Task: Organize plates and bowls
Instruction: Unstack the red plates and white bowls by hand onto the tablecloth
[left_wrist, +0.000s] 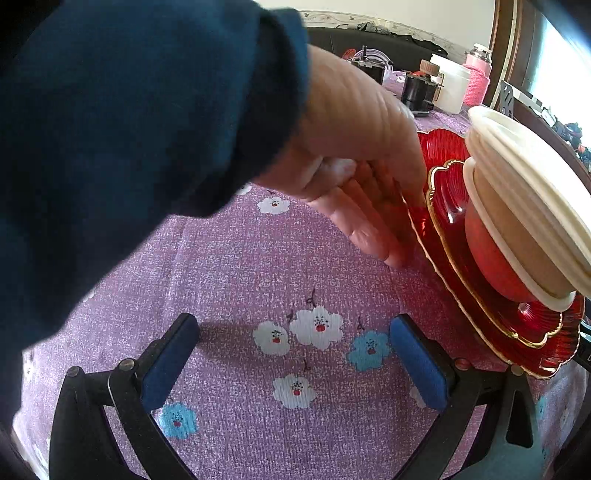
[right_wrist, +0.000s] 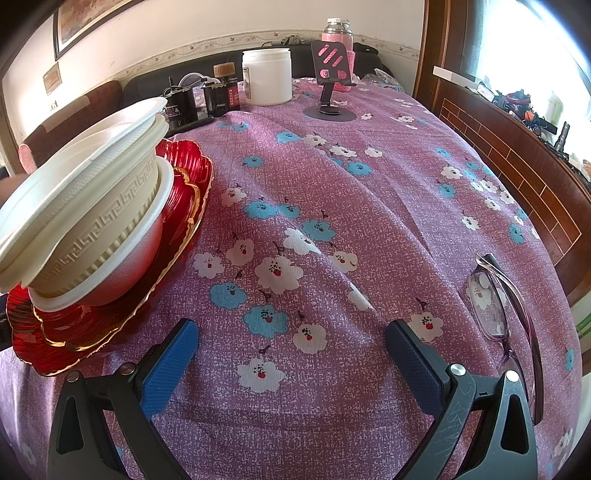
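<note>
Both claws are hanging open and empty over the purple flowered cloth (right_wrist: 369, 192). The left gripper (left_wrist: 295, 363) is showing its blue pads spread wide with nothing between them, and the right gripper (right_wrist: 291, 365) is standing the same way.

The stack is sitting at the left gripper's right and the right gripper's left: two red plates (left_wrist: 447, 192), the smaller resting on the larger, and cream bowls (right_wrist: 92, 192) nested on top.

Only the left view is showing a bare hand (left_wrist: 354, 155) in a dark blue sleeve (left_wrist: 140, 122), its fingers reaching down to the plates' rim; whether they are touching the rim cannot be told.

Only the right view is showing the key-pattern band on the upper bowl, the glasses (right_wrist: 498, 306) lying on the cloth just beside the right finger, and a phone stand (right_wrist: 330, 85) far back. A white jar (right_wrist: 266, 75) and a pink flask (right_wrist: 337, 31) are showing in both views.
</note>
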